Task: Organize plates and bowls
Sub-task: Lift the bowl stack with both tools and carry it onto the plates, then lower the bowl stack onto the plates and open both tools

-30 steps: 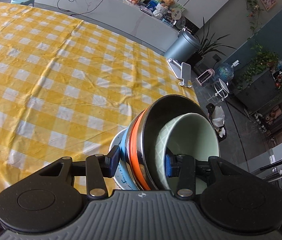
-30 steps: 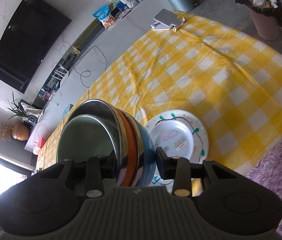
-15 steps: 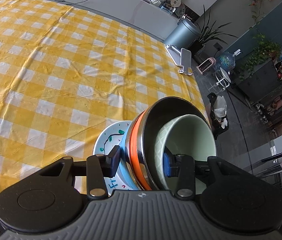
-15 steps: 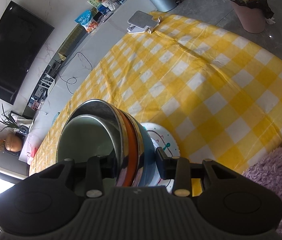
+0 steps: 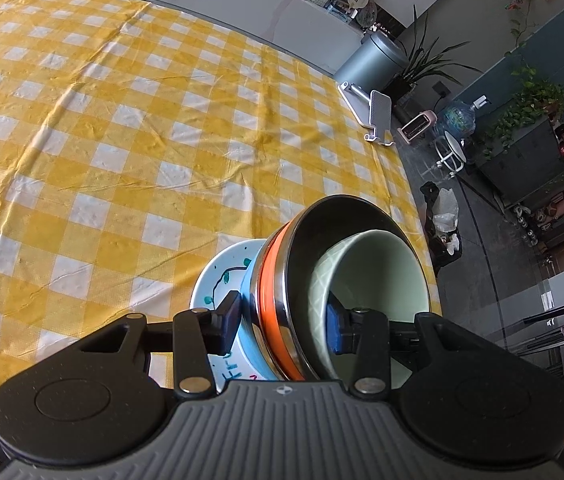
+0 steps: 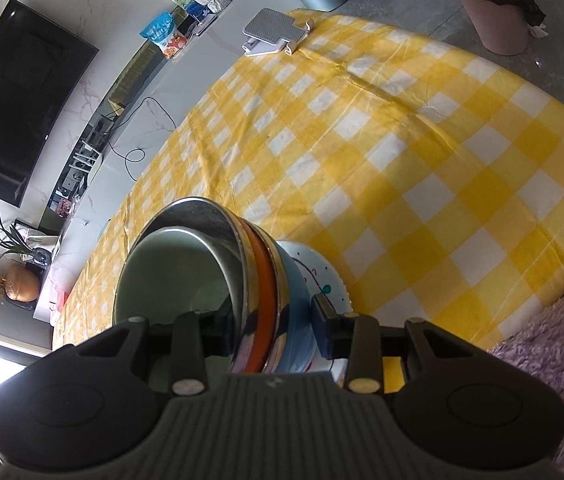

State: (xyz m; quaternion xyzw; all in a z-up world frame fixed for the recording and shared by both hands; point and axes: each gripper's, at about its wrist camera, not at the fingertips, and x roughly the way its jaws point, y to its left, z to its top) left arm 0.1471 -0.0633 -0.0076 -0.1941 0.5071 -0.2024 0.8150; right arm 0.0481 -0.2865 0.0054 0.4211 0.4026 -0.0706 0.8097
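Note:
A nested stack of bowls is held tilted between both grippers: a pale green bowl (image 5: pixel 378 272) sits inside a steel bowl with an orange band (image 5: pixel 274 280), which sits inside a light blue bowl (image 5: pixel 250 320). My left gripper (image 5: pixel 282 326) is shut across the stack's near wall, one pad outside the blue bowl and one inside the green one. My right gripper (image 6: pixel 270 328) is shut on the stack's opposite side (image 6: pixel 258 280). A white plate with drawings (image 5: pixel 222 276) lies on the yellow checked cloth right under the stack, also showing in the right wrist view (image 6: pixel 322 276). I cannot tell if the stack touches it.
A white phone stand (image 5: pixel 376 114) sits at the table's far corner. The table edge runs just right of the plate (image 5: pixel 422 240), with floor and a bin with a black bag (image 6: pixel 498 20) beyond. A purple fluffy fabric (image 6: pixel 554 360) lies at the near edge.
Both grippers have sunk with the bowl stack toward the plate. The stack now covers most of the plate, which lay open to the right wrist view a second ago.

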